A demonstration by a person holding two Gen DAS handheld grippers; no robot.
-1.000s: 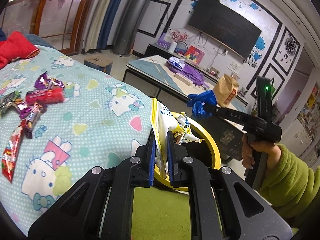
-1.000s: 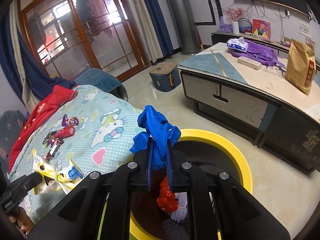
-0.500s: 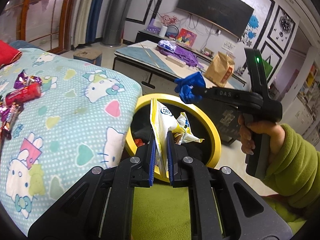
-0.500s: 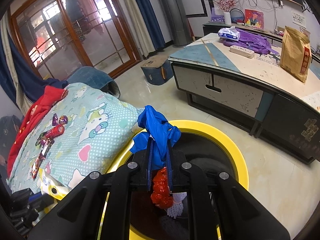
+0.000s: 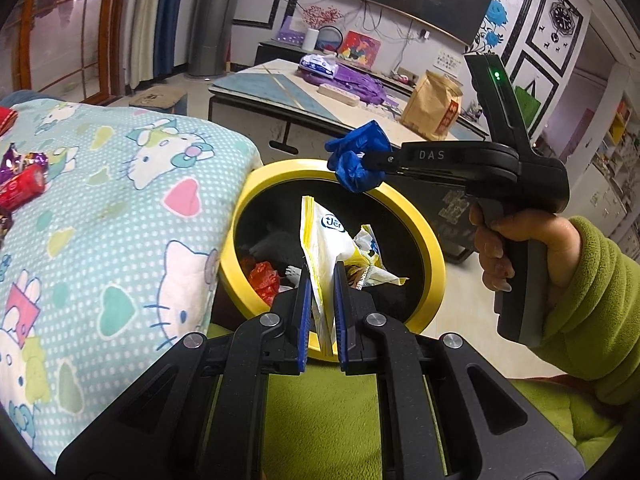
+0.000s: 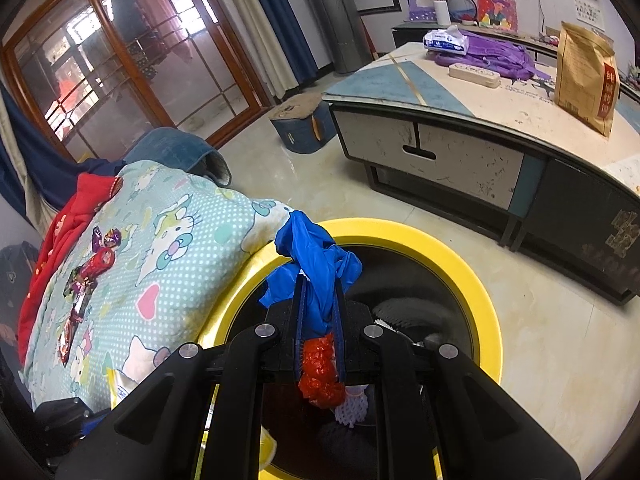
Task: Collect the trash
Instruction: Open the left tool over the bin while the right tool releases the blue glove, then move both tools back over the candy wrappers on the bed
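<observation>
The bed (image 5: 120, 216), under its cat-print cover, fills the left of both views and carries uncollected candy wrappers (image 6: 86, 280) well apart from either gripper; pressed against its edge stands the yellow-rimmed bin (image 5: 434, 264), already holding red and white scraps. The left gripper (image 5: 320, 280) is clamped tight on a yellow-and-white snack wrapper (image 5: 328, 240), which stands up from the jaws over the near part of the bin's mouth. The right gripper (image 6: 318, 304), held in a hand (image 5: 516, 248) with a green sleeve, is closed on a crumpled blue glove (image 6: 316, 268) that bunches above the pads, over the bin's bed-side rim rather than its middle. The likely slip, as I judge it, is at release: the glove sits near the rim and could snag there or fall between bin and bed, and the light, stiff wrapper could cling to a pad or flutter out onto the person's lap, since it hangs close to the near rim.
</observation>
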